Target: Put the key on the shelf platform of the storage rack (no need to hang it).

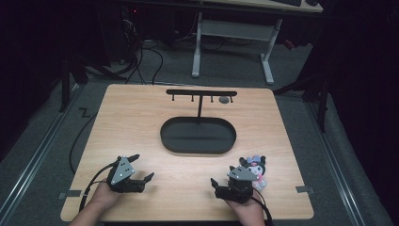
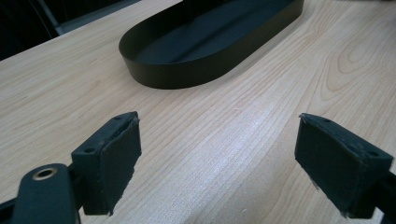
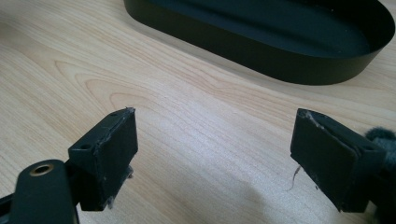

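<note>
A black oval tray (image 1: 197, 135) lies in the middle of the wooden table (image 1: 141, 117). A thin black T-shaped stand (image 1: 201, 93) with small hooks rises from its far side. A small plush toy (image 1: 256, 170) in black, pink and white lies near the front right of the table. My right gripper (image 1: 223, 175) rests just left of the toy, open with bare wood between its pads (image 3: 212, 154). A dark fuzzy bit of the toy (image 3: 385, 135) shows beside its right jaw. My left gripper (image 1: 143, 166) sits open at the front left, nothing between its pads (image 2: 217, 158).
A small grey object (image 1: 224, 100) hangs near the right end of the stand's bar. The tray's wall (image 2: 187, 70) lies ahead of the left gripper, and the same wall (image 3: 280, 70) ahead of the right one. Beyond the table stand a white desk frame (image 1: 233, 33) and floor cables.
</note>
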